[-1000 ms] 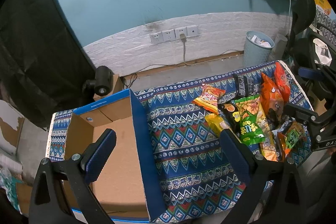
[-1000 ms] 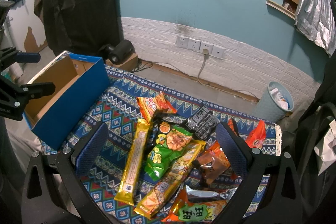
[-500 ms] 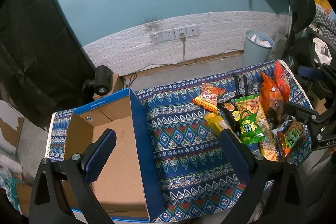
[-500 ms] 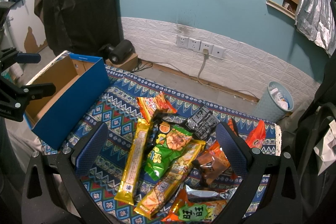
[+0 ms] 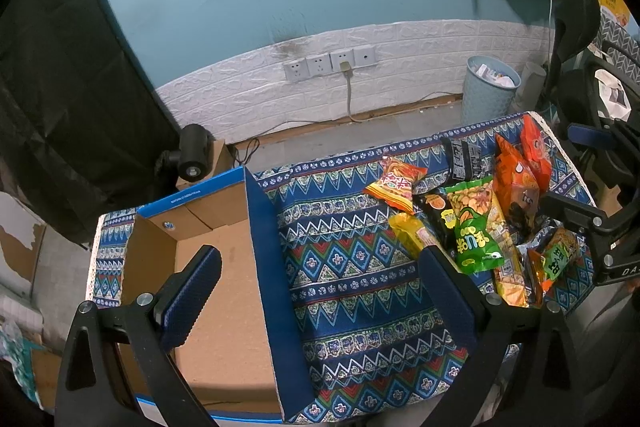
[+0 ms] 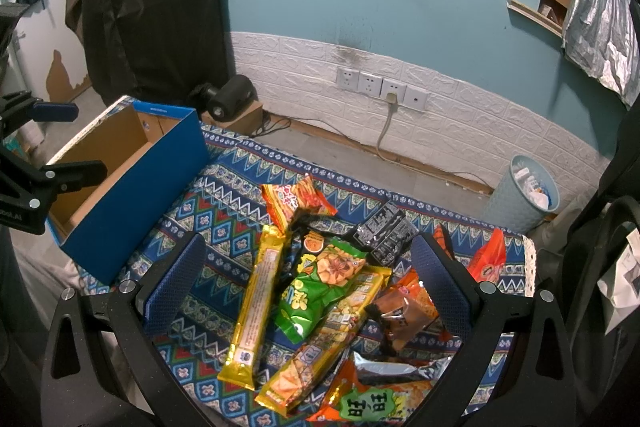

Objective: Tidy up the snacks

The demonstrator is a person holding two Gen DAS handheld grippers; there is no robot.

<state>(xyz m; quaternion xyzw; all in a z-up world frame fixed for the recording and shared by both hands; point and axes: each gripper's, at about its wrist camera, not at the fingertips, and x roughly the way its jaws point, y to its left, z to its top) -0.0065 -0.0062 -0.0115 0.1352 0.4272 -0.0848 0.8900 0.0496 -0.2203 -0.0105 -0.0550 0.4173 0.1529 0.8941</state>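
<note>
On your far left, the cardboard box (image 5: 224, 291) with blue outer walls sits open on the patterned table (image 5: 348, 267), and your left gripper (image 5: 316, 291) hovers over its right wall with its fingers (image 5: 192, 291) spread wide and nothing between them. Only the left wrist view looks down into the box, showing its bare brown floor; the right wrist view shows just its blue side and part of the inside. Moving right across an open stretch of cloth, you reach the pile of snacks. The right wrist view lays it out best: an orange packet (image 6: 296, 201) nearest the wall, a long yellow packet (image 6: 260, 303) pointing toward you, a green bag (image 6: 320, 291) lying partly over a second long yellow packet (image 6: 332, 343), a black packet (image 6: 384, 233) behind them, a small brown packet (image 6: 400, 315) to the right, and a red-orange bag (image 6: 490, 259) near the table's right edge. Your right gripper (image 6: 308, 287) hangs above this pile, its fingers (image 6: 440, 291) wide apart and holding nothing. The left wrist view shows the same pile from the side, with the green bag (image 5: 472, 227) uppermost, and the right gripper (image 5: 592, 223) at its far edge. A pale bin (image 6: 528, 191) stands on the floor beyond the table, by the white brick wall.
</note>
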